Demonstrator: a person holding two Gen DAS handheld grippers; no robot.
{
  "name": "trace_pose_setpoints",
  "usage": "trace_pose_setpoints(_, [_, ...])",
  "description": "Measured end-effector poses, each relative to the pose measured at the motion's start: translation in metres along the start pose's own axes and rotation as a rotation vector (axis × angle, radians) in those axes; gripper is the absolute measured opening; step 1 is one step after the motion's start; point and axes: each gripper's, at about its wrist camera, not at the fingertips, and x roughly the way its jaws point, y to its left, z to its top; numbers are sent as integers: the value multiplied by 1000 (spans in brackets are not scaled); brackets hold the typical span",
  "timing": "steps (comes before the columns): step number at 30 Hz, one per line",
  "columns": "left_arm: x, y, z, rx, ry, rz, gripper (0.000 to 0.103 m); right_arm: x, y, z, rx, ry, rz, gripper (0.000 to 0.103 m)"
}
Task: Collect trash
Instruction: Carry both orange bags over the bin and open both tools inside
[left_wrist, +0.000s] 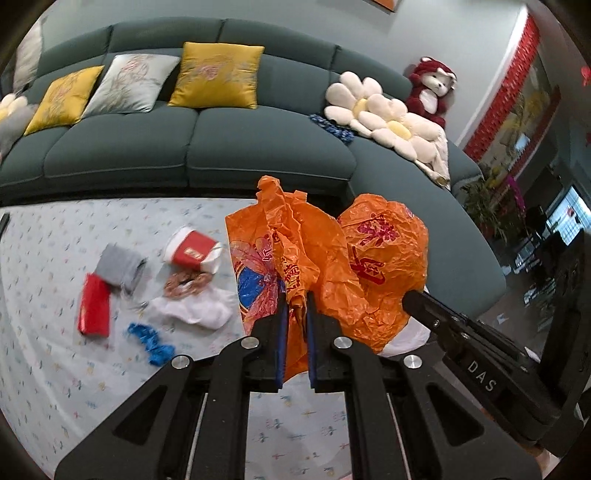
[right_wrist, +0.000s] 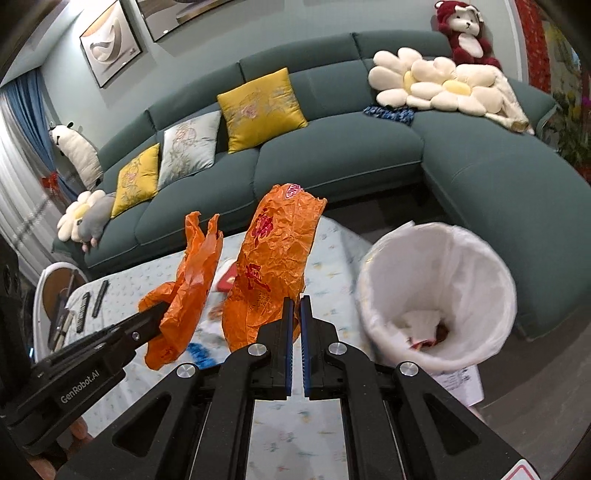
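An orange plastic bag with red print hangs above the patterned table, held by both grippers. My left gripper is shut on its left part; in the right wrist view it comes in from the left. My right gripper is shut on the bag's right part; in the left wrist view it comes in from the right. A bin with a white liner stands to the right of the table, trash at its bottom.
On the table lie a red-and-white paper cup, a grey cloth, a red packet, a blue wrapper, white tissue and a brown scrunchie-like item. A green sofa stands behind. Remotes lie far left.
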Motion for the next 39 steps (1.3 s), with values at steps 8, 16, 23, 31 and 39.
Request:
trace_pose_setpoints(8, [36, -51, 8, 80, 42, -35, 8, -4, -55, 11, -24, -23, -127, 4])
trace_pose_setpoints(16, [76, -101, 10, 155, 96, -92, 8, 2, -119, 13, 60, -14, -200, 4])
trace_pose_setpoints(23, [110, -131, 16, 182, 142, -123, 9, 10, -155, 17, 119, -6, -231, 4])
trace_pose_setpoints(31, [128, -138, 22, 171, 150, -123, 20, 23, -166, 26, 127, 1, -248, 9])
trace_pose_setpoints(39, [125, -124, 25, 146, 132, -78, 40, 33, -155, 29, 114, 8, -240, 20])
